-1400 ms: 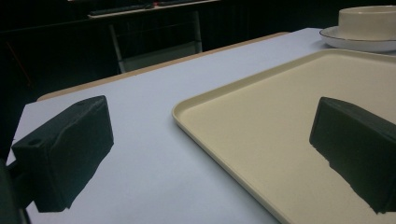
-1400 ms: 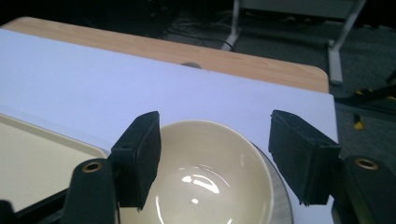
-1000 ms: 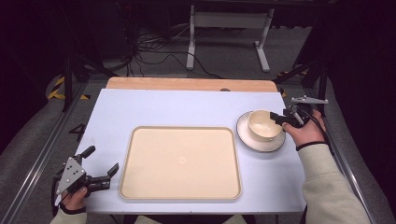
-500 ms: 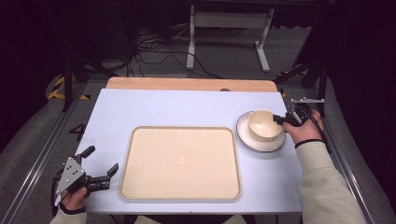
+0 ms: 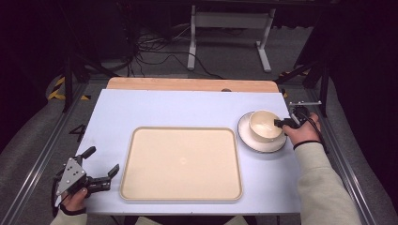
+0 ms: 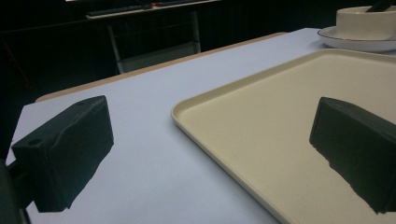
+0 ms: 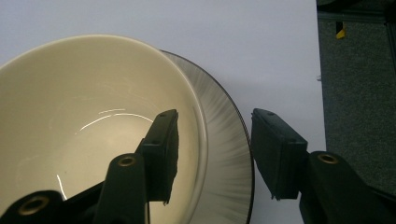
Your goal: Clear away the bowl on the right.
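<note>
The right gripper view shows what the high view cannot — one jaw inside the bowl (image 7: 93, 126), the other outside over the plate (image 7: 229, 158), the rim between them with a gap left. The right gripper (image 5: 283, 123) has just been closing; the left gripper (image 5: 101, 164) rests spread beside the tray (image 5: 141, 187).

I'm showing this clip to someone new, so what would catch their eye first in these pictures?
Likely the cream bowl on its plate at the table's right, where the right gripper straddles the bowl's rim, jaws just closing, one inside, one outside. Next, the big empty beige tray in the middle, with the left gripper open beside it.
</note>
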The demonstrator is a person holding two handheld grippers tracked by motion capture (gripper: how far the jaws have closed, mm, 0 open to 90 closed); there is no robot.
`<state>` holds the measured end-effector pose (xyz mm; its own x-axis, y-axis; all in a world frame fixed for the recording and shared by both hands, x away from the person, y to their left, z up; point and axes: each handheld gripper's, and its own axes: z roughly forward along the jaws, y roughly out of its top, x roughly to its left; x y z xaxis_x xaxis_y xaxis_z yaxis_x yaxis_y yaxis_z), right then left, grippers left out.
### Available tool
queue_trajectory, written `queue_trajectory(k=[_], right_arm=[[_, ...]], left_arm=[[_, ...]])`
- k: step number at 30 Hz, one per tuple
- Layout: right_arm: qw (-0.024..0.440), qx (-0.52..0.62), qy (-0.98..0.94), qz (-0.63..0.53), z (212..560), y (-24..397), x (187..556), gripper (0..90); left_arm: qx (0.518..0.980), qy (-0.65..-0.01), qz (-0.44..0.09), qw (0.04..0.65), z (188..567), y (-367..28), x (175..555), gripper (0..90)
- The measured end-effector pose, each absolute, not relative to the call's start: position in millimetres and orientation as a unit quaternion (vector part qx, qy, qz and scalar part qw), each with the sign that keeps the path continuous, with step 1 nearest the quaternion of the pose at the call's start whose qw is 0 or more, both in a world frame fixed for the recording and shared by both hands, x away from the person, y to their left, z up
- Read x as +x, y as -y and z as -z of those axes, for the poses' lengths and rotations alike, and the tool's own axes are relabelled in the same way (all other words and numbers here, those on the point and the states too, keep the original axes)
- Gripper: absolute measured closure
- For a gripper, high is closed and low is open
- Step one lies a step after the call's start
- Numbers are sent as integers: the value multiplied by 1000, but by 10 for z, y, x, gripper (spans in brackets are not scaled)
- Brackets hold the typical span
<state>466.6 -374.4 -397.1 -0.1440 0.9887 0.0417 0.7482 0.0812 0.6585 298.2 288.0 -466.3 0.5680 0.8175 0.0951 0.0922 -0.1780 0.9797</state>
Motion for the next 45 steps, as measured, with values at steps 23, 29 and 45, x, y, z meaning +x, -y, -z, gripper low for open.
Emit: queue_trajectory(k=[23,29,45], right_arm=[[170,648,-693,-267,4013,3667,4695,826],[157,666,-675,-274,4009,3679,4685,835],[165,669,-666,-284,3888,3625,4624,829]], left_arm=[[692,-330,-330,551,4662,-2882,2980,2],[693,-329,-330,550,4660,-2884,2981,2],[691,-335,-331,549,4665,-2877,2985,2]])
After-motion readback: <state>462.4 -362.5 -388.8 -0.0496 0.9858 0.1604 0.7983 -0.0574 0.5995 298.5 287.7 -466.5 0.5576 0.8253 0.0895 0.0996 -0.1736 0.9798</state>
